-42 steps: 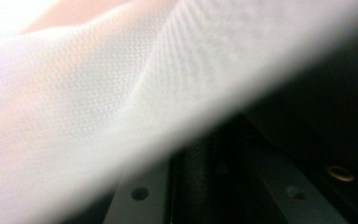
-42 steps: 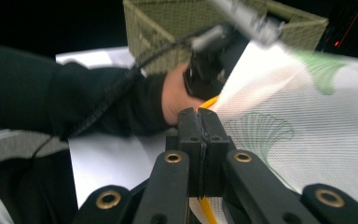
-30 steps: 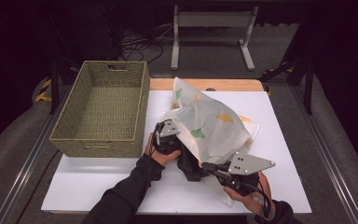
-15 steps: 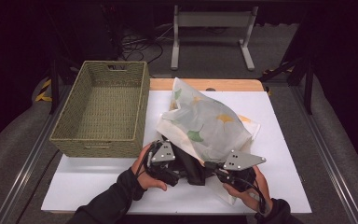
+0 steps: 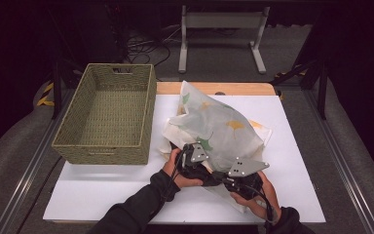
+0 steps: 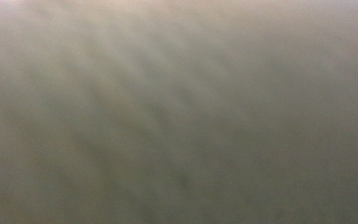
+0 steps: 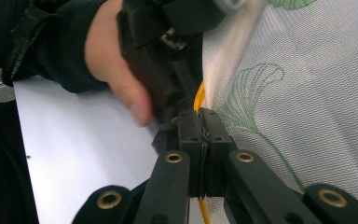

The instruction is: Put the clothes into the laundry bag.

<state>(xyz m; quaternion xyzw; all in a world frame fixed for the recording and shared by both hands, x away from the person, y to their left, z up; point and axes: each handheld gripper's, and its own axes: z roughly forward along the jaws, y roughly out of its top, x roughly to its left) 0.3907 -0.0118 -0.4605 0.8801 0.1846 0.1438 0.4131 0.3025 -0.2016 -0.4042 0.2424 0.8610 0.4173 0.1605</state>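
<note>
- Compared with a second before, the left gripper [image 5: 193,157] had left the bag's left flank, dropped toward the table's near edge at the half-second mark, then come back up against the bag's near-left part.
- Its jaws had just been closing after a brief widening; they were buried in the cloth, so I could not tell whether they pinched anything.
- The right gripper [image 7: 199,133] had sunk a little and lay at the bag's near end, jaws pressed together on a thin orange cord [image 7: 199,100] at the bag's edge.
- The bag [image 5: 219,129], white with green and yellow leaf prints, lay from the table's middle toward its far edge, its near end reaching down between the two hands; its shape had slumped and spread slightly against the earlier picture.
- A woven basket [image 5: 108,113] stood along the table's [image 5: 107,190] left edge, well apart from the bag and unmoved.
- In the right gripper view the left hand [image 7: 114,60] and its dark gripper body stood just beyond the jaws, blocking the bag's fold there.
- The left gripper view was a grey-brown blur of cloth pressed close; no detail could be made out.
- In the high view both grippers' jaws were hidden under hands, plates and cloth.
- Dark sleeves were cut off at the bottom of the high view.
</note>
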